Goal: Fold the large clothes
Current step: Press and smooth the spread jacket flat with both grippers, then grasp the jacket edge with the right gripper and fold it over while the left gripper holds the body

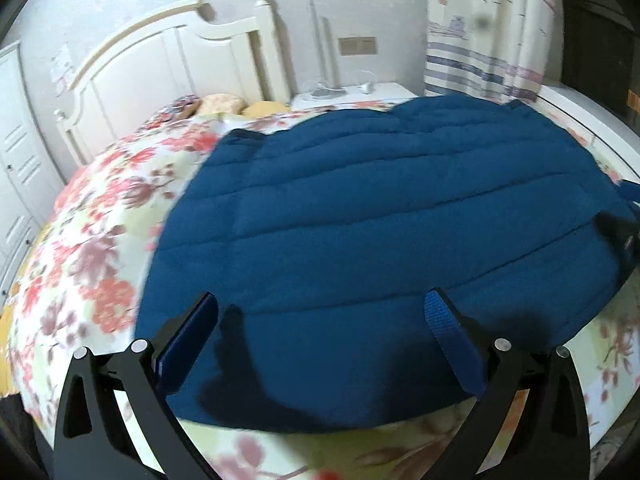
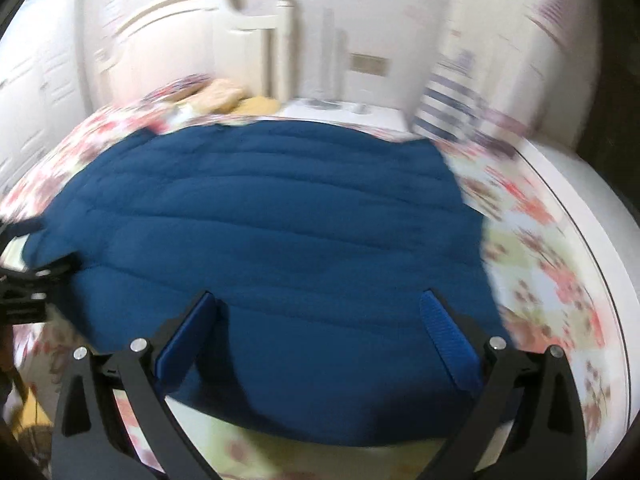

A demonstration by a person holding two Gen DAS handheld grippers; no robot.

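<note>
A large dark blue quilted garment (image 1: 380,216) lies flat on the floral bedspread (image 1: 92,240); it also fills the right wrist view (image 2: 280,232). My left gripper (image 1: 324,300) is open and empty, its blue-padded fingers (image 1: 188,344) spread wide just above the garment's near edge. My right gripper (image 2: 320,300) is open and empty too, over the near edge further right. The left gripper shows at the left edge of the right wrist view (image 2: 24,280), and the right gripper at the right edge of the left wrist view (image 1: 620,232). The right wrist view is blurred.
A white headboard (image 1: 172,56) and pillows (image 1: 224,104) are at the far end of the bed. A white nightstand (image 1: 356,94) and a patterned curtain (image 1: 488,32) stand behind. A white wardrobe (image 1: 16,152) is on the left. The bed's white edge (image 2: 580,208) runs along the right.
</note>
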